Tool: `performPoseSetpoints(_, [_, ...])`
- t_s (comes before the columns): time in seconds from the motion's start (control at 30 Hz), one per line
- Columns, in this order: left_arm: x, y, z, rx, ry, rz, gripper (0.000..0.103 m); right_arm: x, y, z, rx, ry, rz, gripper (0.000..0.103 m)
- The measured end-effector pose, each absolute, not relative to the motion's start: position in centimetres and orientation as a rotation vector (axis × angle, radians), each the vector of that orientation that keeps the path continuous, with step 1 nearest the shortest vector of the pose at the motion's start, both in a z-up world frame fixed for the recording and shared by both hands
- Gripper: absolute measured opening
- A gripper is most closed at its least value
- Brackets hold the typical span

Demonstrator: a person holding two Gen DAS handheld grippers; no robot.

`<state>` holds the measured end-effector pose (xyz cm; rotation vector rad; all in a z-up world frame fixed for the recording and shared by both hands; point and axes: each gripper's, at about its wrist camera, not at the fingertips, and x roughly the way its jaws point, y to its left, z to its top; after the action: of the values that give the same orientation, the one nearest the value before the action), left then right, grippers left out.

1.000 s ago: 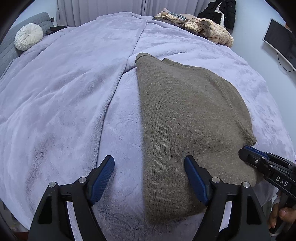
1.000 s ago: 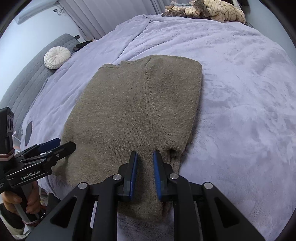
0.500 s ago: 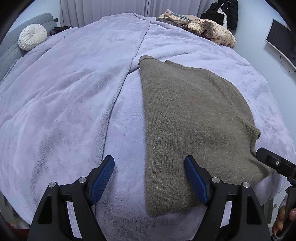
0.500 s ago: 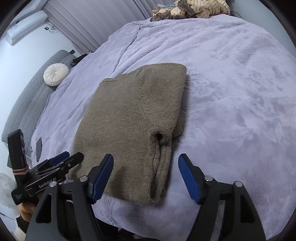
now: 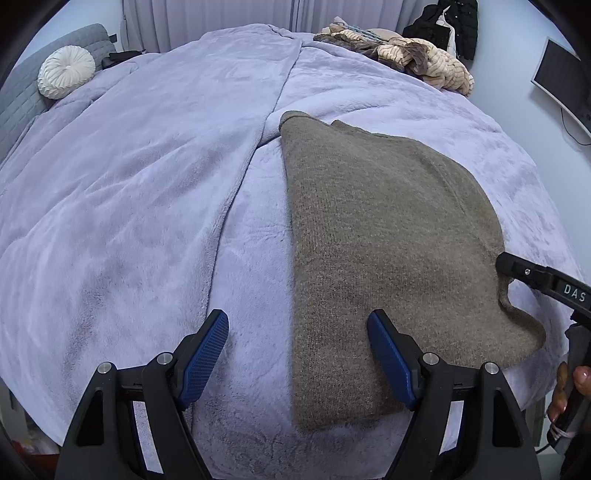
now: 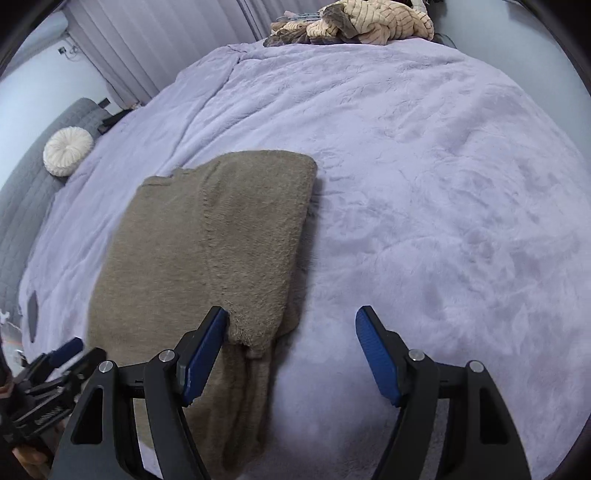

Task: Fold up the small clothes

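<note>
While both tools hang over the near edge of the bed point(image 5: 129, 206), the left gripper point(image 5: 297, 356) shows its blue fingers point(image 5: 205, 356) spread wide and holding nothing, the right-hand finger lying over the near left part of a folded brown sweater point(image 5: 376, 236). The right gripper point(image 6: 291, 356) is likewise spread and empty, its left finger point(image 6: 203, 354) overlapping the sweater's point(image 6: 207, 251) right fold, its right finger over bare lilac blanket point(image 6: 424, 192). Whether either finger touches the knit cannot be told. The sweater lies flat on the blanket ahead of and between the two tools, a folded-in sleeve on its right side; its nearest hem is partly hidden behind the fingers. In the left wrist view the right gripper enters only as a black tip at the frame's right edge, its fingers cut off; in the right wrist view the left gripper is blurred at the lower left corner. A small dark object point(image 6: 32, 315) left of the sweater is too indistinct to name. Farther left, a round white cushion point(image 5: 66, 75) rests against a grey headboard point(image 5: 18, 99). Beyond the fingers, at the bed's far edge, sits a heap of beige striped clothes point(image 5: 417, 61), with curtains point(image 5: 207, 14), dark hanging garments point(image 5: 448, 26) and a cut-off monitor point(image 5: 561, 81) behind.
</note>
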<state>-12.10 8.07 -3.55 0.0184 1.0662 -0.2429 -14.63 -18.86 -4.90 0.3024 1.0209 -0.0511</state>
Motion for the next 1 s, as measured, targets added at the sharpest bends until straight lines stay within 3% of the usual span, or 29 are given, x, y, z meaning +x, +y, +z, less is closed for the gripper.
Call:
performPoseSetpoints(0.43, [-11.9,8.2,-3.5,0.016,1.071,-0.245,0.079,-17.3,-21.9,-3.7,0.492,1.029,-0.022,0.083])
performPoseSetpoints(0.93, [-10.5,7.3,-0.9,0.065,1.047,-0.249,0.079,-15.2,-18.2,-1.5,0.353,1.071,-0.02,0.085])
performPoseSetpoints(1.0, [-10.1,6.9,0.1,0.076,1.038,-0.254,0.079,-15.0,-17.7,-0.9,0.33,1.066,-0.024,0.092])
